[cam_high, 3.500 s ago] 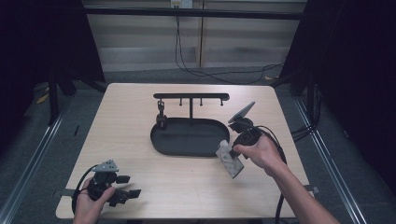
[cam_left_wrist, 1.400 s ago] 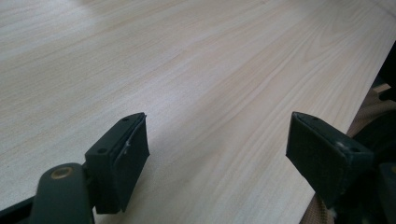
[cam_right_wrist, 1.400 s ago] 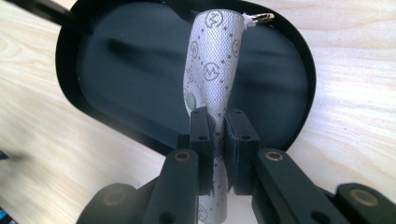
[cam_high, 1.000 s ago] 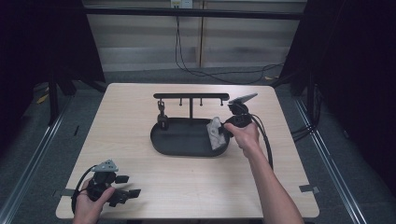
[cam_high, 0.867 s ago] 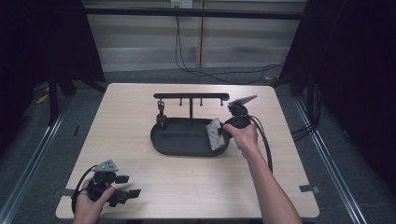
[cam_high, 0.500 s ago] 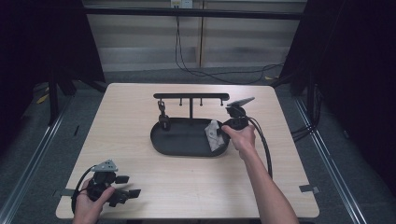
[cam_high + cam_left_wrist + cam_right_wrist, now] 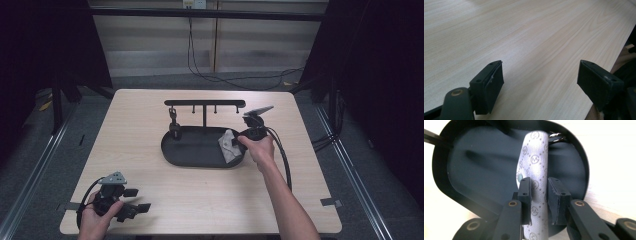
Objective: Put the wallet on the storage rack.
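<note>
The right gripper [image 7: 537,191] clamps a grey patterned pouch [image 7: 535,167] between its jaws, holding it over the right end of the black tray [image 7: 172,150]; whether the pouch touches the tray floor cannot be told. Behind the tray rises a black rack [image 7: 205,103] with a small dark item, too small to identify, hanging at its left. Well apart from the tray, near the table's [image 7: 140,120] front left corner, the left gripper [image 7: 540,80] rests with jaws spread wide, holding nothing.
</note>
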A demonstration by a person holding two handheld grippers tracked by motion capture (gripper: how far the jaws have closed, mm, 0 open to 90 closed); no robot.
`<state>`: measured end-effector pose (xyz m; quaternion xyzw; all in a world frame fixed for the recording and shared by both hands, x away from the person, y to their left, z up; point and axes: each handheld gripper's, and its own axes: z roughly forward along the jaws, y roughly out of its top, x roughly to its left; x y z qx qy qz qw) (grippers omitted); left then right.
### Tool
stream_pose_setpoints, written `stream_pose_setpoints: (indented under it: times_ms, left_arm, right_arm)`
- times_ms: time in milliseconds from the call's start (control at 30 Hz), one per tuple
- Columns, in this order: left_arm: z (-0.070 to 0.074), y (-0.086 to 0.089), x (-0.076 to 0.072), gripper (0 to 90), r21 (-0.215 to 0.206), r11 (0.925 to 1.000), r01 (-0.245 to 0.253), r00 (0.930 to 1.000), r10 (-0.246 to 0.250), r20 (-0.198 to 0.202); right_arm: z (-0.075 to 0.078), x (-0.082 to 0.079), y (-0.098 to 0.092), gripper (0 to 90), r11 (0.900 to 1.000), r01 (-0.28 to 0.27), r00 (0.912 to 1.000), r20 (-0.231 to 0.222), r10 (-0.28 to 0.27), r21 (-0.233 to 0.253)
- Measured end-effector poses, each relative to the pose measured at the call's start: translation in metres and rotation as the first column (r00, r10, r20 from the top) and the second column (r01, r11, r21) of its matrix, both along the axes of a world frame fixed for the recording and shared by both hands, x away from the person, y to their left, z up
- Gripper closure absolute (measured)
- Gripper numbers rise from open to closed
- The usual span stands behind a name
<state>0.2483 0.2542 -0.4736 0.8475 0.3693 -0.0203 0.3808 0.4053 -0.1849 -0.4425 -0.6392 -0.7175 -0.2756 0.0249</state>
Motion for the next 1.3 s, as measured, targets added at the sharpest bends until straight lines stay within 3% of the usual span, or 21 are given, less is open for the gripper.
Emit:
stream_pose_setpoints:
  times_ms: [267, 533, 667, 900, 1100, 1300]
  left_arm:
    - [0.000, 0.000, 0.000, 21.0, -0.007, 1.0000, 0.000, 1.0000, 0.000, -0.007]
    - [0.000, 0.000, 0.000, 21.0, -0.013, 0.9999, 0.000, 0.9999, 0.000, -0.012]
    - [0.000, 0.001, 0.001, 21.0, -0.015, 0.9999, -0.009, 0.9999, 0.009, -0.009]
    - [0.000, 0.002, 0.000, 21.0, -0.021, 0.9997, -0.012, 0.9999, 0.012, -0.012]
    - [0.001, 0.002, 0.000, 21.0, -0.025, 0.9997, -0.008, 0.9999, 0.007, -0.011]
    - [0.002, 0.004, 0.000, 21.0, -0.039, 0.9990, -0.022, 0.9998, 0.022, 0.001]
  right_arm:
    - [0.008, -0.003, -0.005, 55.1, 1.000, 0.011, 0.9998, 0.015, -0.012, 0.017]
    - [0.016, -0.013, -0.014, 47.9, 0.999, 0.009, 0.9990, 0.043, -0.011, 0.033]
    - [0.020, -0.019, -0.015, 34.1, 0.998, 0.006, 0.9984, 0.056, -0.009, 0.055]
    - [0.027, -0.029, -0.017, 29.5, 0.997, -0.024, 0.9963, 0.084, 0.018, 0.078]
    - [0.028, -0.051, -0.028, 26.0, 0.995, -0.020, 0.9938, 0.111, 0.009, 0.102]
    - [0.029, -0.069, -0.031, 24.7, 0.995, -0.049, 0.9877, 0.152, 0.036, 0.085]
